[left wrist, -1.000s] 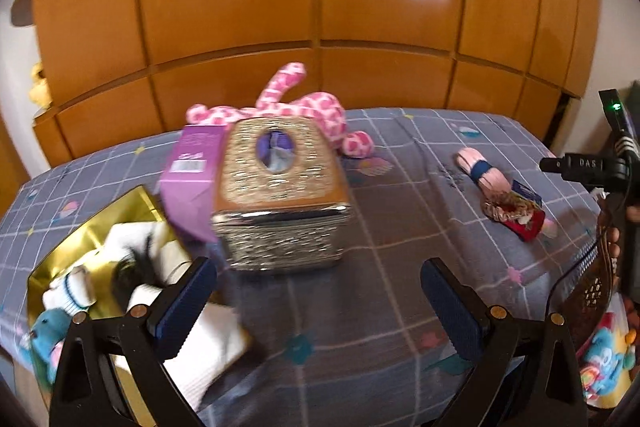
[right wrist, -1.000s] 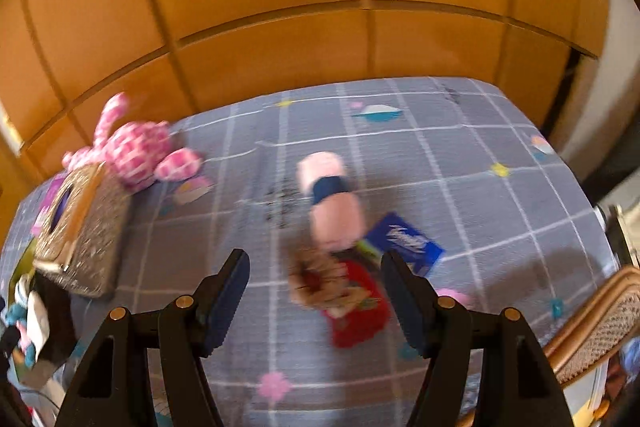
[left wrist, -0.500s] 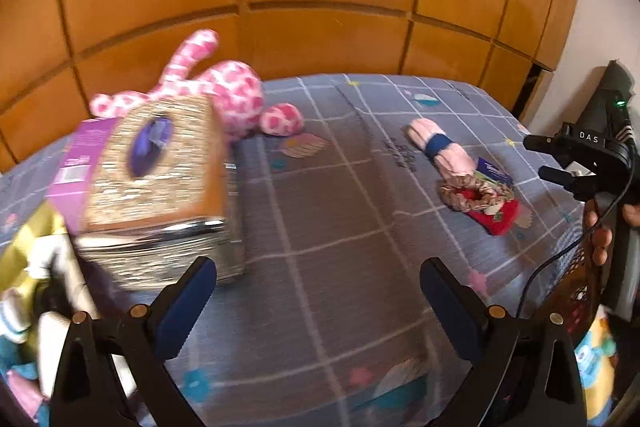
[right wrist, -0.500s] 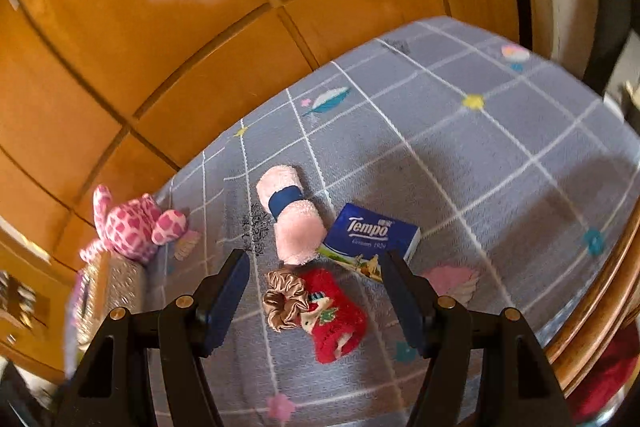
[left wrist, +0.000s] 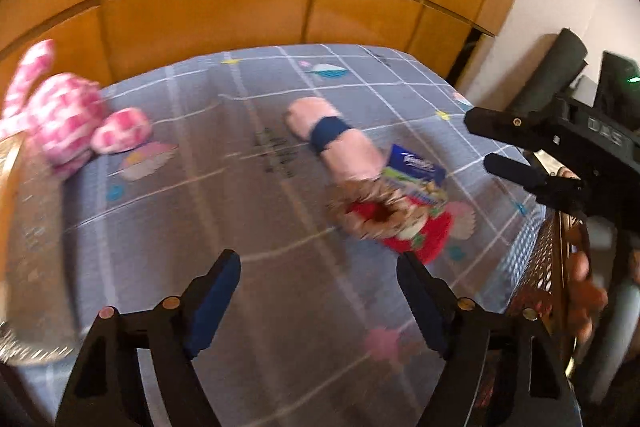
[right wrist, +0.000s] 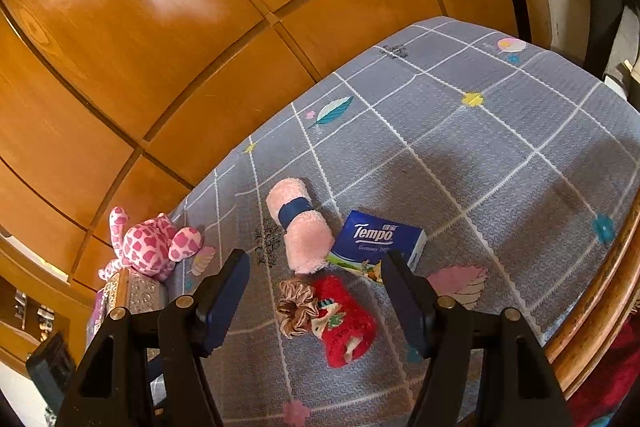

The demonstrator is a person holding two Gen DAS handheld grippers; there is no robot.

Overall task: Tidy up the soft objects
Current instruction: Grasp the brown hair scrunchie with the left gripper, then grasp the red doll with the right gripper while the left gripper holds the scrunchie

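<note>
Holding both tongs spread wide over the grey checked tablecloth, I have nothing between the fingers of either one. My left gripper hangs released above bare cloth, and my right gripper is released as well, its blue pads either side of the small pile I take as my landmark: the pink rolled towel with its dark blue band.

Just in front of the towel's near end lies a brown scrunchie, touching a red fuzzy sock that stretches nearer to me. Beside the towel, on its right, sits a blue Tempo tissue pack, its corner close against the towel. From my left camera the same cluster shows blurred: towel, scrunchie, sock and tissue pack bunched together.

Well to the left of the towel, against the wooden panelled wall, rests a pink spotted plush toy. Just in front of that toy stands an embossed metal tissue box, apart from the towel pile. My right gripper's black body shows at the right edge of the left view.
</note>
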